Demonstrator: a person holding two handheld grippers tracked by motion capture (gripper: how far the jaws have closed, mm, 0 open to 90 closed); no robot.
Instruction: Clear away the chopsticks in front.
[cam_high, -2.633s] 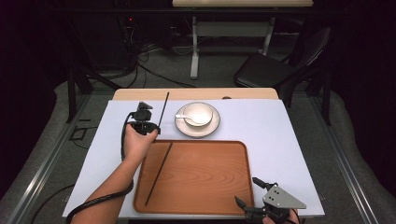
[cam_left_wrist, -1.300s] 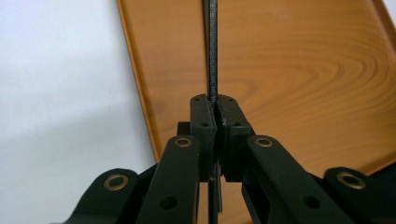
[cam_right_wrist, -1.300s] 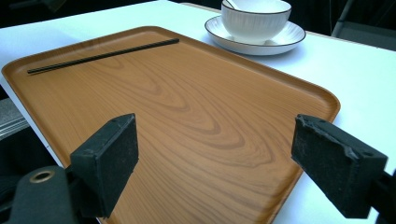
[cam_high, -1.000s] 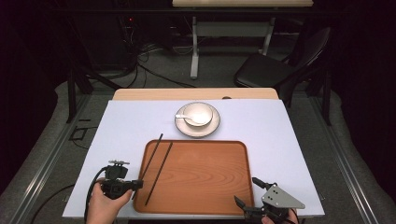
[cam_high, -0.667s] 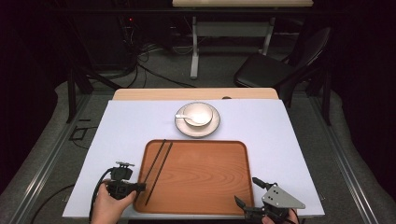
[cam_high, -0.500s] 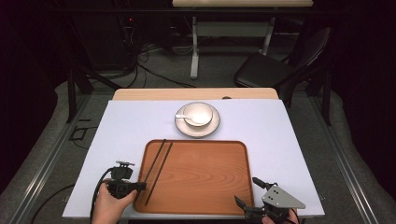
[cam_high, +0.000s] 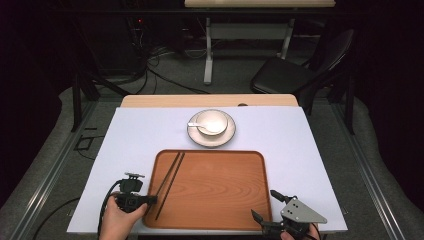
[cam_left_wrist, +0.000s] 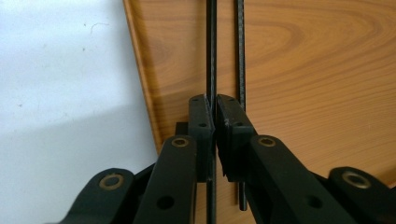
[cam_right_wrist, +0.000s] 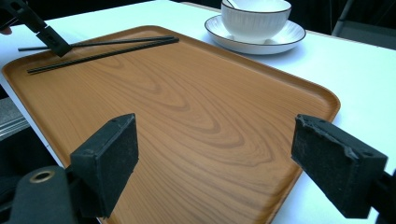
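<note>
Nearby, left gripper jaws clamped on one chopstick, right gripper jaws apart, bowl seemingly holding spoon.

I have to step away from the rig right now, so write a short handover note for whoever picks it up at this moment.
Left gripper: shut on one thin black chopstick, over the left edge of the brown wooden tray.
Right gripper: open, holding nothing, at the tray's near right corner.
Second black chopstick: lying flat on the tray beside the held one.
White bowl with a white spoon sits on its white saucer beyond the tray, on the white tabletop.
Done: one chopstick laid on the tray.
Left, probably: release the held chopstick; bowl set untouched.
</note>
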